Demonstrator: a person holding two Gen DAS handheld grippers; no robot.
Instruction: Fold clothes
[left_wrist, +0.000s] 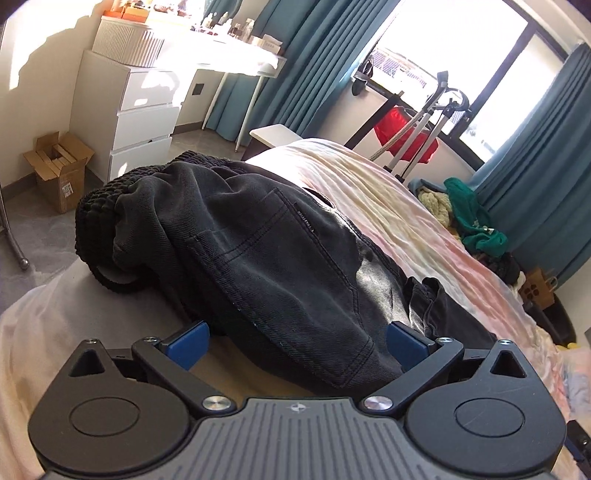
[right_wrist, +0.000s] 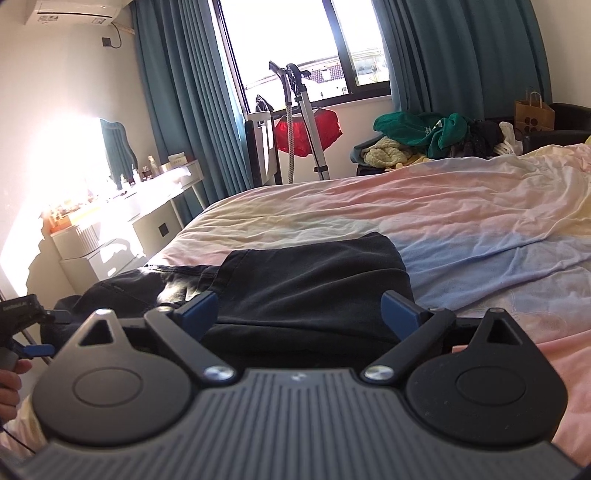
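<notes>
Dark denim trousers (left_wrist: 266, 251) lie on the bed, elastic waistband toward the bed's near-left edge, a back pocket facing up. My left gripper (left_wrist: 295, 341) is open, its blue fingertips (left_wrist: 188, 345) wide apart on either side of the trousers' near edge. In the right wrist view the folded leg end of the trousers (right_wrist: 314, 280) lies flat on the bedsheet. My right gripper (right_wrist: 301, 308) is open, its fingertips (right_wrist: 400, 308) spread at that folded end's near edge. The other hand-held gripper (right_wrist: 22, 314) shows at the far left.
The bed (right_wrist: 443, 206) has a pastel pink, yellow and blue sheet. A pile of green and cream clothes (right_wrist: 417, 138) sits beyond it. A white drawer unit (left_wrist: 140, 122), desk and cardboard box (left_wrist: 59, 170) stand left. A garment steamer (right_wrist: 306, 122) stands by the window.
</notes>
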